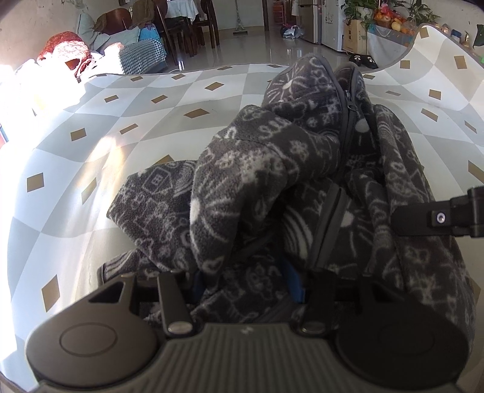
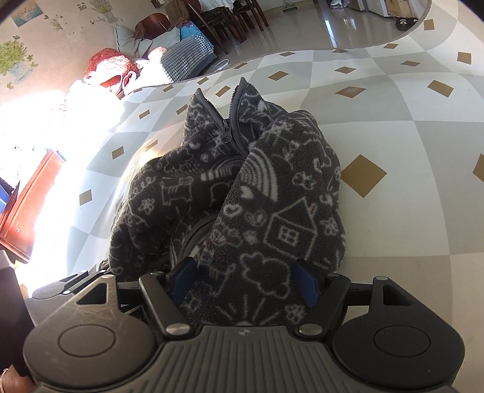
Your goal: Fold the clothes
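Left wrist view: one dark grey fleece jacket (image 1: 272, 169) with white doodle print (houses, flowers, rainbows), lying bunched on a checked table cover (image 1: 99, 145) of grey and white squares with tan diamonds. Zipper (image 1: 348, 121), dark, runs up the middle of the garment to a raised collar at the far end. Left gripper (image 1: 245, 284) sits at the near edge of the heap; a fold of fleece passes between its blue pads (image 1: 298, 282), which press against the cloth on either side, so its jaws are pinching the jacket. A black part of the other tool (image 1: 438, 216) enters from the right edge and rests against the fleece. Background: houndstooth cushion (image 1: 142, 59), red knitted item (image 1: 65, 50), dark wooden chairs (image 1: 181, 24), glossy tiled floor (image 1: 257, 45), potted plants and fruit (image 1: 390, 16) at far right. Right wrist view: same jacket (image 2: 242, 196), collar points and partly open zipper (image 2: 227, 133) at the far end, a house motif on the near fold. Right gripper (image 2: 243, 282) straddles that near fold; blue pads (image 2: 304, 282) stand to each side of the cloth with the jaws spread wide, and a gap shows between the left pad and the fleece, so no firm pinch is evident. Table cover (image 2: 378, 127) extends bare to the right; strong sunlight washes out the left side. Red-brown wooden furniture (image 2: 33, 196) at left edge; wall with floral decals (image 2: 18, 57) at upper left.
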A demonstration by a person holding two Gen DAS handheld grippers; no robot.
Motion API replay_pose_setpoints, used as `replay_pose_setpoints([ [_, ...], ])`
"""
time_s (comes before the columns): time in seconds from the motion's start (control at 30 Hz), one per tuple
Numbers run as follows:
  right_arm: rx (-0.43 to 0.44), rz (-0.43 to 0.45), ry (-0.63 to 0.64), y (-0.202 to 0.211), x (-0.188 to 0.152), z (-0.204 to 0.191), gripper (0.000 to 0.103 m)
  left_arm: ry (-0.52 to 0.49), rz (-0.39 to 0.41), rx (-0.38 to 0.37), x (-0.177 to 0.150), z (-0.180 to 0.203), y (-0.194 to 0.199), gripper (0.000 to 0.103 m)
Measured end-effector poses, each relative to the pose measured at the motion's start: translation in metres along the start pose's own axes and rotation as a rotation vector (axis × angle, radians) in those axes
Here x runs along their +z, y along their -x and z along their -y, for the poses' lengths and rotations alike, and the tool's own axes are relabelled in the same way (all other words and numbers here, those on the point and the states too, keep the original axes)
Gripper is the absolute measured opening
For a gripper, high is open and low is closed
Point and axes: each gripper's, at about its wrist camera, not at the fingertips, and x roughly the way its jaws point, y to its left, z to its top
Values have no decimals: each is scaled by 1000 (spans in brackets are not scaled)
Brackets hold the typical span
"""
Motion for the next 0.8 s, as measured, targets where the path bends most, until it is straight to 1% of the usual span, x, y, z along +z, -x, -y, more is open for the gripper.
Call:
replay_pose_setpoints([
  [0.17, -43, -11, 94, -5, -6, -8, 71, 12, 2, -20, -6, 0, 6, 49],
  [0.27, -87, -19, 155, -9, -9, -11, 70, 23, 3, -38, -9, -1, 9, 49],
  [0.33, -109, -15, 186, -10, -11, -12, 63, 37, 4, -54, -9, -3, 10, 49],
  [0.37, -116, -12, 193, -10, -12, -12, 61, 46, 6, -60, -9, -4, 11, 49],
  [0.43, -125, -7, 198, -9, -13, -12, 53, 63, 14, -69, -9, -6, 14, 51],
  [0.47, -126, -2, 193, -8, -13, -11, 51, 71, 18, -72, -10, -7, 16, 52],
  [0.53, -128, 9, 183, -5, -14, -9, 43, 84, 30, -77, -11, -8, 20, 57],
  [0.6, -123, 26, 162, -2, -14, -7, 37, 93, 42, -86, -12, -9, 25, 62],
  [0.67, -115, 44, 140, 2, -13, -5, 30, 89, 58, -82, -13, -9, 29, 63],
  [0.7, -112, 54, 132, 4, -13, -4, 25, 88, 64, -78, -13, -9, 31, 63],
  [0.8, -115, 81, 104, 11, -13, -4, 19, 100, 70, -67, -15, -13, 34, 63],
])
